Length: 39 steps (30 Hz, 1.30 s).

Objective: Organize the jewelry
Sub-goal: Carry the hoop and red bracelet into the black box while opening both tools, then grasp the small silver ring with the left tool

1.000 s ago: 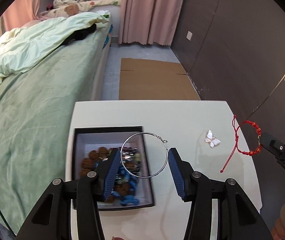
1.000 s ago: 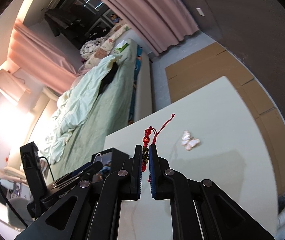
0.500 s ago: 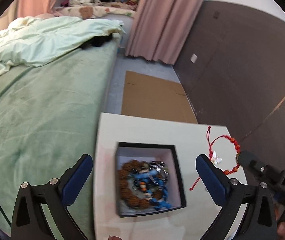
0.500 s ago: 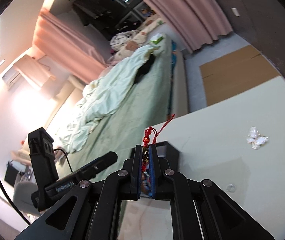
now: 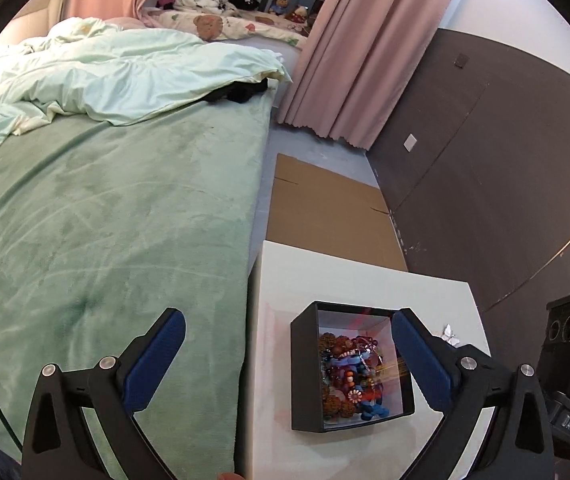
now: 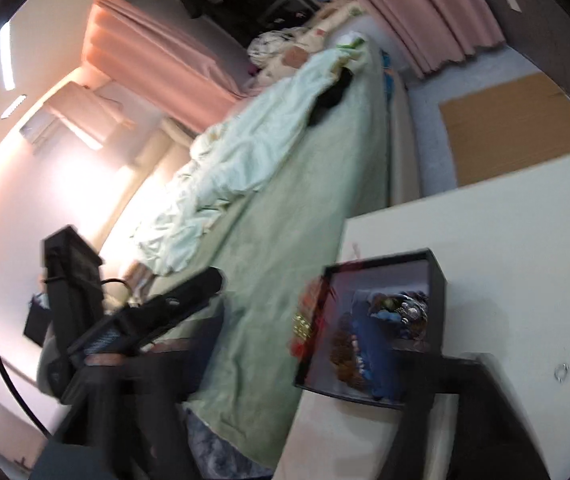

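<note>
Jewelry of brown, blue and red beads lies heaped in a black square box with a white lining, lower centre of the left wrist view, on a cream tabletop. Left gripper stands fully open and empty. Right gripper, blurred, has just been opening; a red corded bracelet appears smeared at the box's rim, free of its pads.
</note>
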Each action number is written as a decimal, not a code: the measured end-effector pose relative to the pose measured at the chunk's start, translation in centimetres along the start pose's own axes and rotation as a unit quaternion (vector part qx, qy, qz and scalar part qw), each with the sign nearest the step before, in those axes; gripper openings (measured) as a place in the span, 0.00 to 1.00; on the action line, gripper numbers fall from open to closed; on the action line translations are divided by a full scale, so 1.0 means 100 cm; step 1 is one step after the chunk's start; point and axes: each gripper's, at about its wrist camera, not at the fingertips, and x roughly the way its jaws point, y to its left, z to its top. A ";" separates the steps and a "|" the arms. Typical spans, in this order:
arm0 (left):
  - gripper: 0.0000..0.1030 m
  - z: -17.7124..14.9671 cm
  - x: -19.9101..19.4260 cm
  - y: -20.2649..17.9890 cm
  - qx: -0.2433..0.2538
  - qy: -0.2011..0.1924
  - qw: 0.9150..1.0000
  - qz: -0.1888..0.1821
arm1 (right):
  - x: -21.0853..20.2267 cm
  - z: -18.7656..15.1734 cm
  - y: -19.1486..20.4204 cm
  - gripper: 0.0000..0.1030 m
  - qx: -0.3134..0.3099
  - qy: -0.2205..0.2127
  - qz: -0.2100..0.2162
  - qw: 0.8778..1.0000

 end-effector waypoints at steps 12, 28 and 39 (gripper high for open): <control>1.00 -0.015 0.005 -0.042 0.053 0.010 0.998 -0.026 | -0.079 0.003 -0.038 0.74 0.033 -0.052 -0.062 0.996; 0.99 -0.059 0.033 -0.142 0.188 0.045 0.980 -0.039 | -0.144 -0.007 -0.102 0.74 0.099 -0.033 -0.174 0.979; 0.67 -0.087 0.076 -0.197 0.247 0.120 0.958 -0.079 | -0.192 -0.008 -0.134 0.74 0.154 -0.075 -0.227 0.959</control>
